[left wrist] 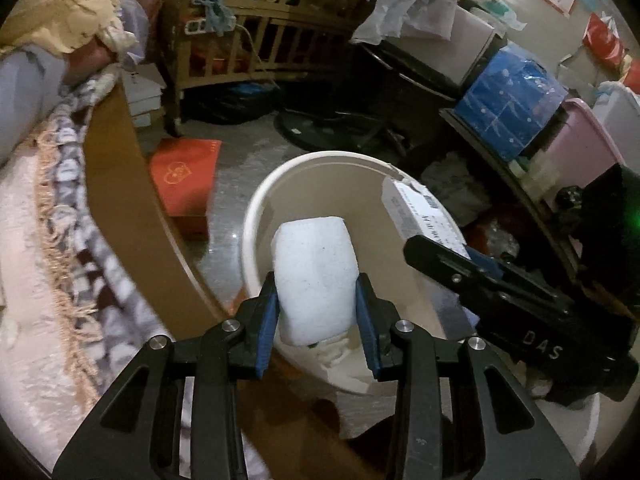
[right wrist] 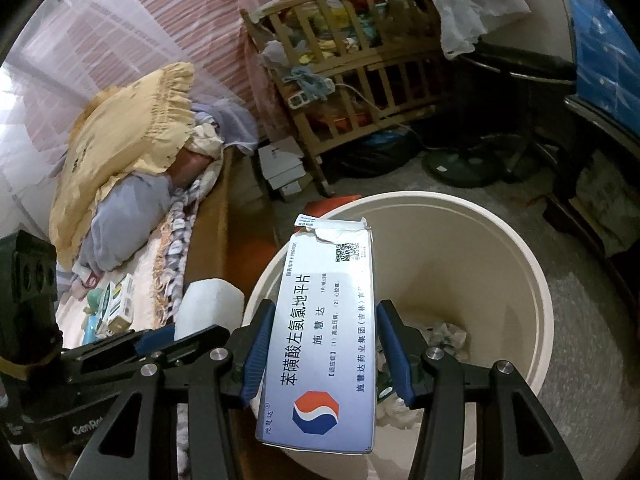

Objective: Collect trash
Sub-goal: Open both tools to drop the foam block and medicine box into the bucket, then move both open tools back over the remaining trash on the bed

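A cream round bin [left wrist: 256, 208] stands on the floor beside the bed. My left gripper [left wrist: 316, 292] is shut on a white foam block [left wrist: 314, 268], which hangs over the bin's near side. In the left wrist view my right gripper [left wrist: 460, 264] reaches in from the right with a white carton [left wrist: 420, 212] over the bin's right rim. In the right wrist view my right gripper [right wrist: 324, 312] is shut on that torn medicine carton [right wrist: 328, 340], above the bin [right wrist: 540, 280]. Crumpled paper [right wrist: 448, 334] lies at the bottom. The left gripper [right wrist: 168, 332] and foam block [right wrist: 212, 304] show at the left.
The bed's wooden edge [left wrist: 120, 184] and fringed blanket [left wrist: 60, 240] run along the left. A red box [left wrist: 186, 176] lies on the floor, a wooden crib [left wrist: 256, 40] and a fan base [left wrist: 320, 128] stand behind. A cluttered shelf with a blue package [left wrist: 512, 100] crowds the right. Small cartons [right wrist: 118, 308] lie on the bed.
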A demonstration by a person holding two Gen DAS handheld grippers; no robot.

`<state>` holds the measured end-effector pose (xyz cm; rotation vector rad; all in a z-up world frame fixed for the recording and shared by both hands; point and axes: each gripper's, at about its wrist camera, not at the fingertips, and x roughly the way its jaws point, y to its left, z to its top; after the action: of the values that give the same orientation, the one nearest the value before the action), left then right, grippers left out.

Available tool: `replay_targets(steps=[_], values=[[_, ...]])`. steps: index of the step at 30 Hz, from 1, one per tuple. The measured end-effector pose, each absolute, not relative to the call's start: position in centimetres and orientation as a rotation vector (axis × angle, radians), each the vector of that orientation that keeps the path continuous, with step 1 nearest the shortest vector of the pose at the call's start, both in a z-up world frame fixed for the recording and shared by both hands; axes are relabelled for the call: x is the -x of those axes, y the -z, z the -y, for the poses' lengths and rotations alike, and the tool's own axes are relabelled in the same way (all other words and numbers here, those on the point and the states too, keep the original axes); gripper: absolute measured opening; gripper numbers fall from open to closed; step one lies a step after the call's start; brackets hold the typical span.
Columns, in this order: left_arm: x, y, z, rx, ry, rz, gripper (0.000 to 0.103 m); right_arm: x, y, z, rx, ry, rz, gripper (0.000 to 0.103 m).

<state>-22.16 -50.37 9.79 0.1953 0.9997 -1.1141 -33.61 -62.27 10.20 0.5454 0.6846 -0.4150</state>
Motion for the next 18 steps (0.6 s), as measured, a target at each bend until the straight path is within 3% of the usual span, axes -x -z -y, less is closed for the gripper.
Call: replay_targets(steps=[6, 18], values=[[21.9, -9.5, 50.6, -0.155, 1.135, -1.005, 0.060, 34.0, -9.6, 63.3, -0.587, 0.476, -0.662, 0.053], [20.0, -9.8, 45.7, -0.148, 0.979, -0.990, 0.060, 32.9, -10.6, 60.5, -0.534, 0.424, -0.676, 0.057]])
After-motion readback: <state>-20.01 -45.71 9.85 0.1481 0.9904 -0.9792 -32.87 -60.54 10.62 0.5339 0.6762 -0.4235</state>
